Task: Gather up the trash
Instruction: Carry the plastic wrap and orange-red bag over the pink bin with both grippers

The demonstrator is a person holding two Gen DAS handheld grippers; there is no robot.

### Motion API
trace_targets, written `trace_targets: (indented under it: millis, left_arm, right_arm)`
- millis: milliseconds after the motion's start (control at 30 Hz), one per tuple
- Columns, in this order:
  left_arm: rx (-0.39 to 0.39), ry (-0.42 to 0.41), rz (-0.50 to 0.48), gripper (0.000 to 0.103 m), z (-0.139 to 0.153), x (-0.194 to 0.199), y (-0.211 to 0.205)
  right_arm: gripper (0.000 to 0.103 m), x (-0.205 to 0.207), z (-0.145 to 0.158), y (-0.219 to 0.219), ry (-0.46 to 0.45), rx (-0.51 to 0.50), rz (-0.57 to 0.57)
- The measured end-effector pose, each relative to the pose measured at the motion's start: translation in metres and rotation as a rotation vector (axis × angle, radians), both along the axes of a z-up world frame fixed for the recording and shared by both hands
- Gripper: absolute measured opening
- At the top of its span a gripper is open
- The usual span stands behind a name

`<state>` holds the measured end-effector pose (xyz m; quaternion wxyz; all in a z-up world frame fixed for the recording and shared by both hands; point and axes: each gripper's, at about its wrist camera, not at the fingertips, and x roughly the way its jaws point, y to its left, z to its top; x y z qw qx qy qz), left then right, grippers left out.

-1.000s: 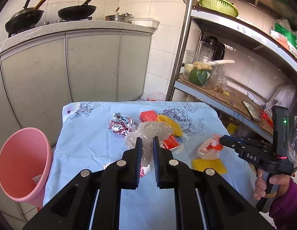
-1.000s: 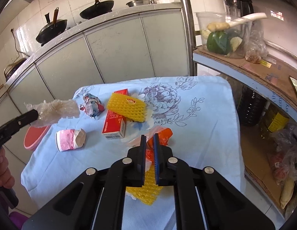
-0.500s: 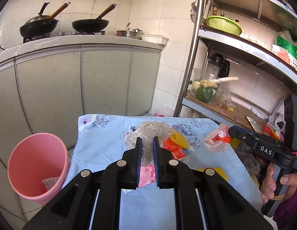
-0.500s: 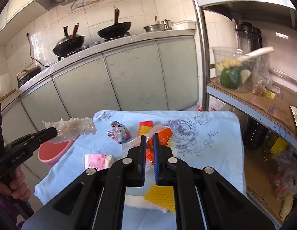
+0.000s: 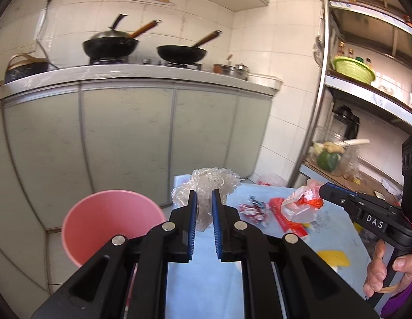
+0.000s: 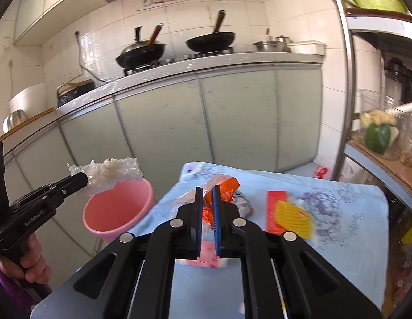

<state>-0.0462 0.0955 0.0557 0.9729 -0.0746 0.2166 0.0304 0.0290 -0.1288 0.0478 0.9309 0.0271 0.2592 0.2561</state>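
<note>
Both claws are loaded and up in the air! The left claw (image 5: pixel 204 199) is pinched nearly closed on a crumpled clear plastic film (image 5: pixel 210 183), which bunches out above and between its blue pads, and from the right wrist view that same film (image 6: pixel 112 172) hangs just above the near rim of the pink bin (image 6: pixel 118 210). The right claw (image 6: pixel 207 199) is clamped tight on an orange-and-clear wrapper (image 6: pixel 224 188), held above the left end of the worktop (image 6: pixel 352 212) with its floral blue cloth. Waiting on the cloth are a red box (image 6: pixel 275 207) with a yellow foam net (image 6: pixel 293 219) lying on it, a crinkled foil wrapper (image 5: pixel 252 208) and a pink-patterned paper item (image 6: pixel 208 255) just under the right claw. The step in hand looks like the drop, so the smart play is to bring the left claw squarely over the bin's mouth, not its rim, before letting go, because film this light can cling to a pad or drift sideways. A wide opening and a small shake should free it. The right claw should wait its turn so the two do not collide over the bin.
</note>
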Motion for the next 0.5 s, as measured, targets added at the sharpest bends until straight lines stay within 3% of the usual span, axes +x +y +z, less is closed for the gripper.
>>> trace_targets:
  millis: [300,500]
  left_arm:
    - [-0.006,0.006,0.162,0.011,-0.006,-0.023,0.064]
    - [-0.023,0.068,0.233,0.011,-0.028,-0.025,0.095]
  right_arm:
    - [0.007,0.002,-0.006,0.086,0.013,0.002,0.196]
    - [0.007,0.001,-0.016,0.138,0.012,-0.048,0.298]
